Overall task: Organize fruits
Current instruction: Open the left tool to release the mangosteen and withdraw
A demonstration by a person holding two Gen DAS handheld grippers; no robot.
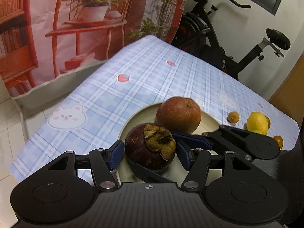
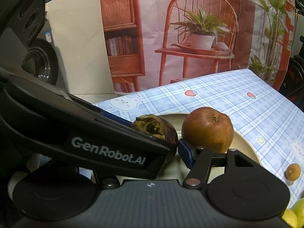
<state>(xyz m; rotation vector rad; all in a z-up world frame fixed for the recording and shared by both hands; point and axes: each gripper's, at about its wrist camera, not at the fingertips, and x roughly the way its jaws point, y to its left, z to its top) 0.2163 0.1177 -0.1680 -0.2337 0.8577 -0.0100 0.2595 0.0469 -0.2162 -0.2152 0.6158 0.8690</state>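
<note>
Inspection of both wrist views, table station.

1. Left tongs (image 1: pixel 150 155): I find the two blue pads (image 1: pixel 114 155) set flush against opposite flanks of the mangosteen (image 1: pixel 150 146), with no gap showing on either side. I record them as pinching the fruit.

2. Right tongs (image 1: pixel 152 149): these enter from the right of the left wrist view and straddle the same mangosteen crosswise. One finger lies behind it, between it and the apple (image 1: pixel 178 115), and the other runs along its near side. In the right wrist view the left tool's body covers one finger, so only one blue pad (image 2: pixel 187 155) shows — I cannot tell whether this pair presses on the fruit or merely brackets it.

3. Mangosteen: sits over the near part of the cream plate (image 1: pixel 133 117), calyx upward, just beside the apple. I cannot tell whether it rests on the plate or is raised off it.

4. Apple: on the plate's far side, stem up.

5. Off the plate, on the blue checked tablecloth (image 1: pixel 133 76) to the right — a small brown round fruit (image 1: pixel 233 116), a lemon (image 1: pixel 257 122) and a small orange fruit (image 1: pixel 278 140), all well apart from the plate.
</note>
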